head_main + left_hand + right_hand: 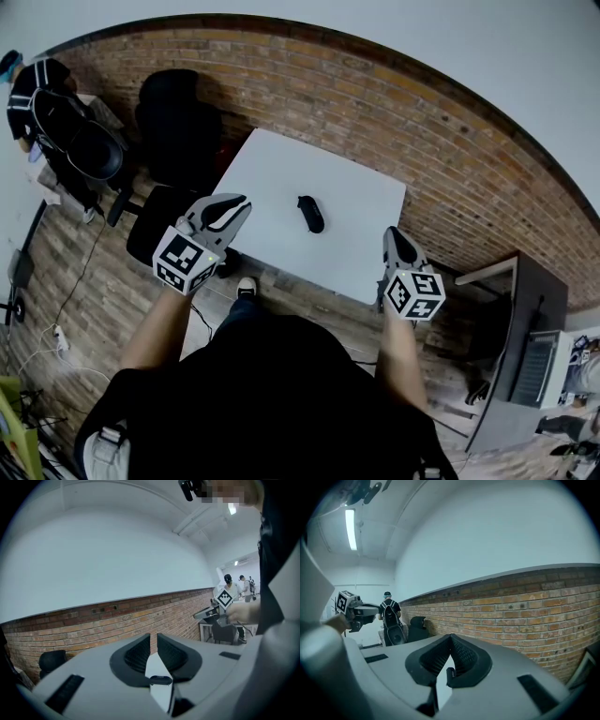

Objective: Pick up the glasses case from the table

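Observation:
The black glasses case (310, 214) lies alone near the middle of the white table (272, 169). Both grippers hover off the table's near edge, pointing toward it, apart from the case. My left gripper (240, 202) is to the case's left. A narrow gap shows between its fingertips and nothing is between them. Through that gap the case (161, 680) shows on the table ahead. My right gripper (392, 234) is at the case's right, shut and empty, its tips meeting. Behind its jaws the case (450, 673) is partly visible.
Two black office chairs (173, 112) (155, 225) stand at the table's left side. A brick wall (450, 141) runs behind the table. A dark desk (525, 337) is at the right. A person with a backpack (47, 103) stands far left, and cables (56, 337) lie on the floor.

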